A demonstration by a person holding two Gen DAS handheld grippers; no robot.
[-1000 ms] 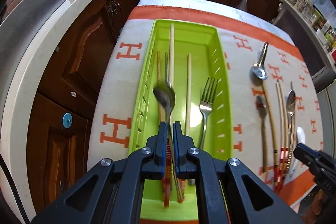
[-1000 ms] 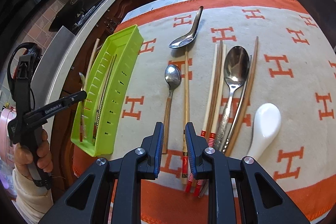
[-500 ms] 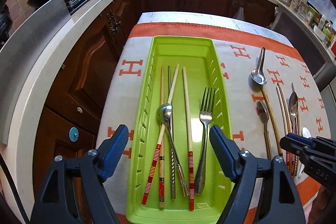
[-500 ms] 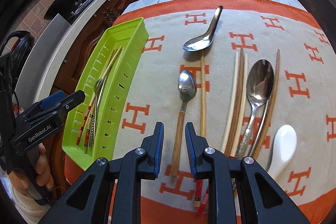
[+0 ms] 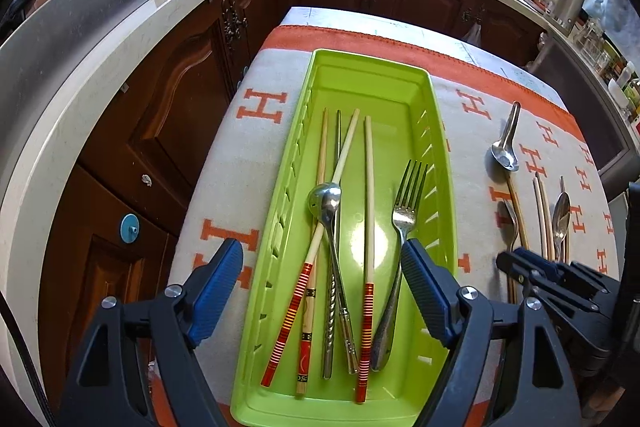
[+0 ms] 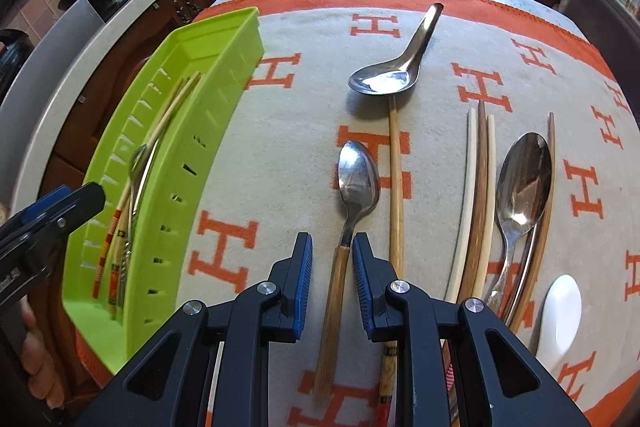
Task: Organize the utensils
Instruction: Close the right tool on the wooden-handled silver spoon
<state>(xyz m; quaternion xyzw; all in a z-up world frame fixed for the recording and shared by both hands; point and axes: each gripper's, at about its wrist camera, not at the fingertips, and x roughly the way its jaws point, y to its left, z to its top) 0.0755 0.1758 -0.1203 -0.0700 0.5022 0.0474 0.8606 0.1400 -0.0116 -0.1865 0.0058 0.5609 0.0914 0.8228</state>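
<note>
Dropped spoon [image 5: 325,201] lies in tray [image 5: 440,163] — fork [image 5: 406,211] beside it.

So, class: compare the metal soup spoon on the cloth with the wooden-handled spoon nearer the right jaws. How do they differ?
The soup spoon is all metal; the wooden-handled spoon has a brown handle. The soup spoon's bowl is broad and flat-bottomed; the other's is oval. The soup spoon lies slanted, the other nearly straight between the jaws. Both lie bowl-up on the cloth.

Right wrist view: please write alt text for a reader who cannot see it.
The right claw hangs over an orange-and-cream patterned cloth, its blue pads straddling, without touching, the wooden handle of a metal spoon. To the right lie chopsticks, a large steel spoon and a white ceramic spoon; to the left a green tray holds utensils.
</note>
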